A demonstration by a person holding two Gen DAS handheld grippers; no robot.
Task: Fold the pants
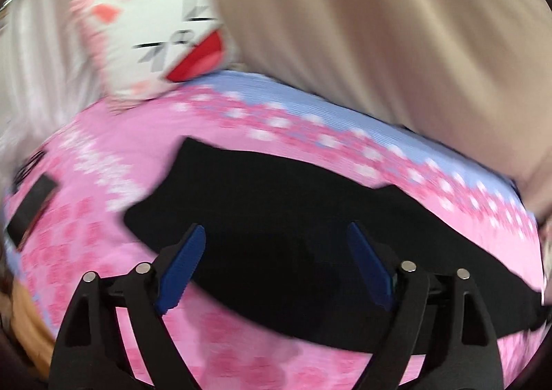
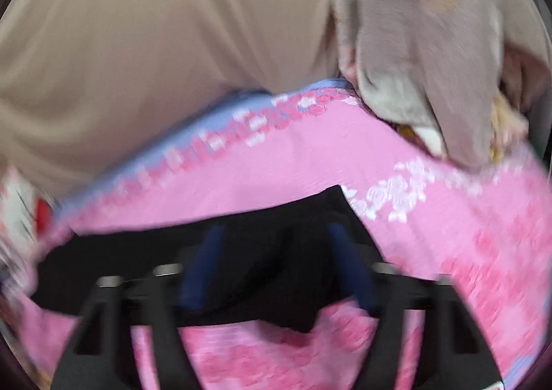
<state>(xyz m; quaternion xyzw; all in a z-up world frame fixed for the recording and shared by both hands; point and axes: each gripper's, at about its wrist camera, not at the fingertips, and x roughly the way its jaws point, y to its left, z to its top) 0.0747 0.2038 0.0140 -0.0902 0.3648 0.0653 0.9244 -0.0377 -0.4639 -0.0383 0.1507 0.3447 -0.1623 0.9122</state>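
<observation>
Black pants (image 1: 283, 203) lie flat across a pink flowered bedspread (image 1: 103, 189). My left gripper (image 1: 276, 234) is open above the near edge of the pants, its blue pads (image 1: 183, 269) spread wide with nothing between them. In the right wrist view the same pants (image 2: 269, 252) lie on the bedspread (image 2: 448, 234), one end pointing to the upper right. My right gripper (image 2: 276, 238) is open over that end, blue pads (image 2: 203, 269) apart and empty. Both views are motion-blurred.
A white and pink cat cushion (image 1: 155, 38) stands at the back left of the bed. A beige curtain (image 1: 379, 27) hangs behind the bed. A crumpled grey cloth (image 2: 431, 62) lies at the back right. A dark flat object (image 1: 31, 207) lies at the left.
</observation>
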